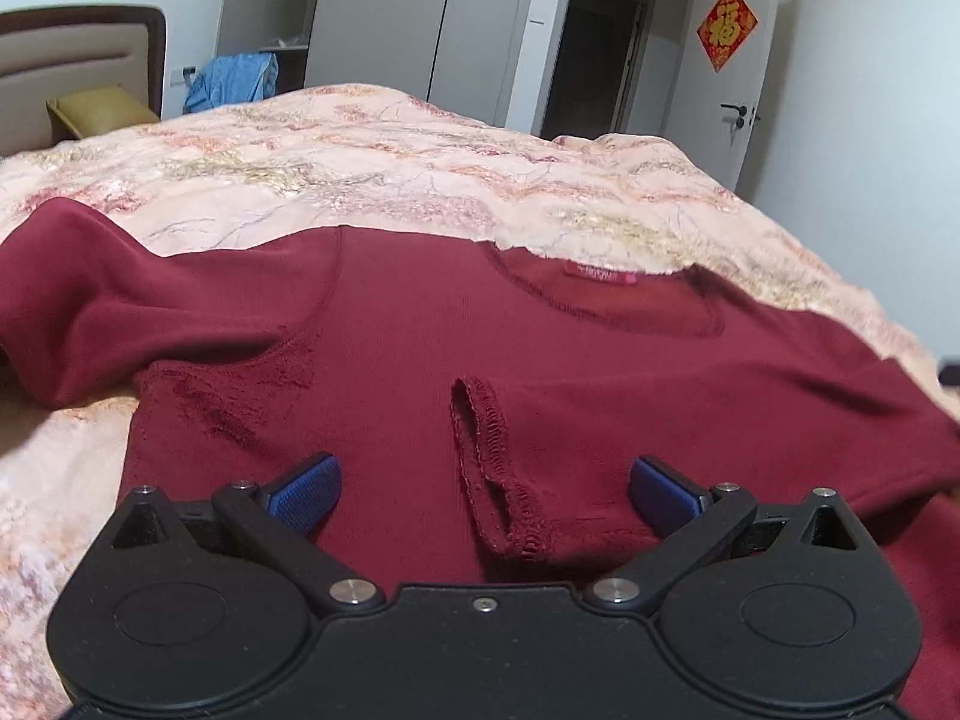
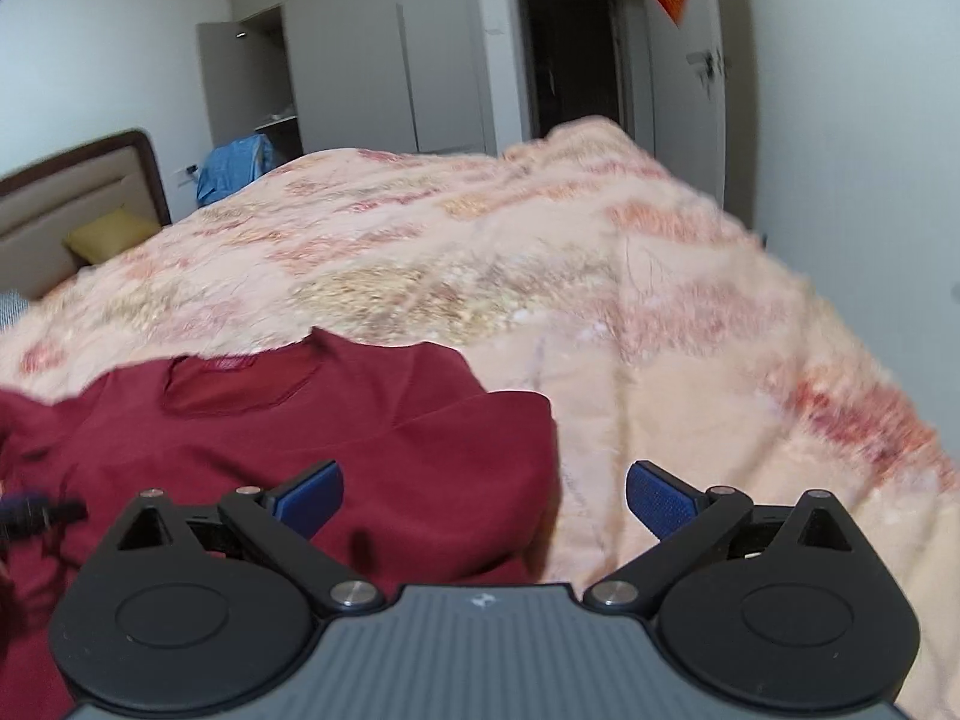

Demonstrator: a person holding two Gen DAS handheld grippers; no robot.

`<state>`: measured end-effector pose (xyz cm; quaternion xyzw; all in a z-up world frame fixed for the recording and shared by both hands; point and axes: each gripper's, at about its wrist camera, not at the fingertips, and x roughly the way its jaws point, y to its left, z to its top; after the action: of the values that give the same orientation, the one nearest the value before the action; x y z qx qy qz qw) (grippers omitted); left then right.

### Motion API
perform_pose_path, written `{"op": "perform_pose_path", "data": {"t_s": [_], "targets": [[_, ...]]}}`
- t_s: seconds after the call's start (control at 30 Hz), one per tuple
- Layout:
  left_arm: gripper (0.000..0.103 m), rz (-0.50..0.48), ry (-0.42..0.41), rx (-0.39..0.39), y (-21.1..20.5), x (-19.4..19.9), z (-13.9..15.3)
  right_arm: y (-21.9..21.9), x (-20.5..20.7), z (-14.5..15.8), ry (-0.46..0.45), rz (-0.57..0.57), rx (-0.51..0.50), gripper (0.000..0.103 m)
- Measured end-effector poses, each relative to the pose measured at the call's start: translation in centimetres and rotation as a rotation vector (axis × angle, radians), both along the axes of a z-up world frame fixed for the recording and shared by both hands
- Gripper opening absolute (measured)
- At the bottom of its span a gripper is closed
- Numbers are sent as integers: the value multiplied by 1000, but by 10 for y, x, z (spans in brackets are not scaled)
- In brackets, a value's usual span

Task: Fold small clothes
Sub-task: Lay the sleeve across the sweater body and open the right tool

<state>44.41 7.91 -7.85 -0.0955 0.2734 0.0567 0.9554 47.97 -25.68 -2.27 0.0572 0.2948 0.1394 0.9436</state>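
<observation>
The dark red shirt lies flat on the bed cover, neckline toward the top of the frame and hem toward me. Its long axis, in the left wrist view, runs side to side from the sleeve at middle left to the shoulder at the right edge. One sleeve is already laid over the body; its stitched cuff sits lower centre, between the blue fingertips of my left tongs. Those tongs are spread wide and pinch nothing.

In the right wrist view the shirt fills the lower left, its near edge ending just left of centre. My right tongs are likewise spread and empty, straddling that edge: one fingertip over red cloth, the other over bare cover.

Judgement: the left tongs are nearer the cuff and the body; the right tongs are nearer the shirt's right side. The next fold likely turns on that side edge. Whether either fingertip touches cloth I cannot tell.
</observation>
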Motion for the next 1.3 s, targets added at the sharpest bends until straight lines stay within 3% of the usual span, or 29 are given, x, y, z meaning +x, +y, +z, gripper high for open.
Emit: {"op": "perform_pose_path", "data": {"t_s": [0.07, 0.13, 0.2, 0.23, 0.27, 0.3, 0.33, 0.5, 0.6, 0.67, 0.7, 0.73, 0.8, 1.07, 1.3], "targets": [[103, 0, 6, 17, -1, 1, 0, -7, 21, -6, 25, -29, 49, 95], [103, 0, 3, 12, -1, 2, -1, -11, 39, -14, 69, -45, 102, 70], [103, -1, -1, 0, 0, 0, -1, -12, 51, -20, 99, -38, 143, 54], [103, -1, -4, -3, 0, 0, -1, -11, 55, -22, 104, -35, 147, 39], [103, 0, -7, -2, 0, 0, -1, -11, 56, -21, 95, -37, 144, 32], [103, -1, -9, -1, 1, -1, -2, -10, 57, -18, 75, -44, 133, 17], [103, -1, -11, 1, 0, -1, -1, -9, 55, -14, 43, -42, 118, 11], [103, -1, -18, 2, 1, -4, -3, 10, 36, 14, -181, 4, -34, 9], [103, -1, -17, 3, 1, -4, -4, 24, 42, 4, -166, 7, -154, 9], [103, -1, -19, -1, 1, -4, -4, 22, 44, -7, -130, 14, -162, 12], [103, -1, -19, -1, 2, -5, -4, 19, 40, -10, -124, 20, -146, 21], [103, -1, -19, -1, 2, -5, -4, 14, 36, -11, -121, 25, -130, 38], [103, -1, -19, 0, 2, -5, -4, 5, 22, -12, -136, 47, -135, 61], [103, -1, -20, 0, 2, -5, -4, -23, -45, -14, -185, 124, -326, 62], [103, -1, -20, 0, 2, -5, -4, 10, -77, -37, -251, 299, -568, 57]]}}
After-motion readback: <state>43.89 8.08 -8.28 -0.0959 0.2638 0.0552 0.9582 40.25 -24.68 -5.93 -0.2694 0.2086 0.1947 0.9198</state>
